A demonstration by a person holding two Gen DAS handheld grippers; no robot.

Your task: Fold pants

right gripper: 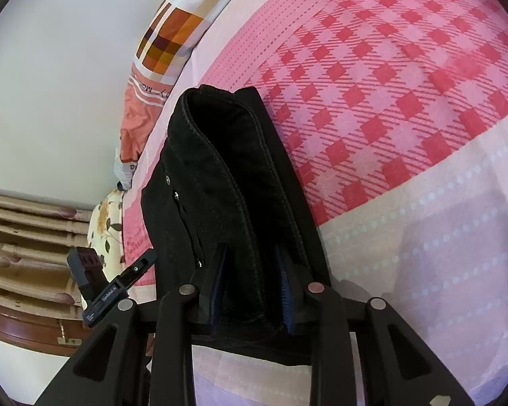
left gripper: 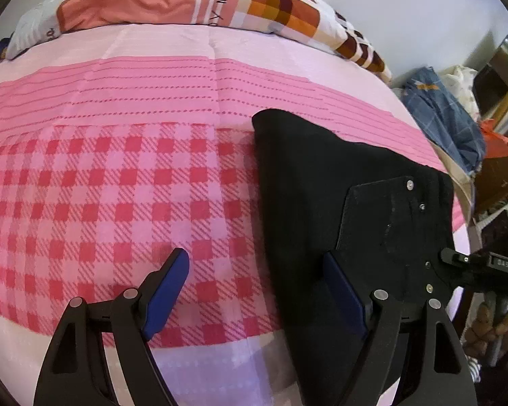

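The black pants lie folded in a narrow stack on the pink checked bedsheet, toward the bed's right side. My left gripper is open and empty, its right finger over the pants' left edge, its left finger over the sheet. In the right wrist view the pants show a thick rolled fold with stitched seams. My right gripper has its blue-padded fingers closed on the near end of that fold. The right gripper's body shows over the pants in the left wrist view.
A checked orange pillow and an orange pillow lie at the head of the bed. A heap of blue clothes sits off the right edge. A white wall and a wooden bed frame border the bed.
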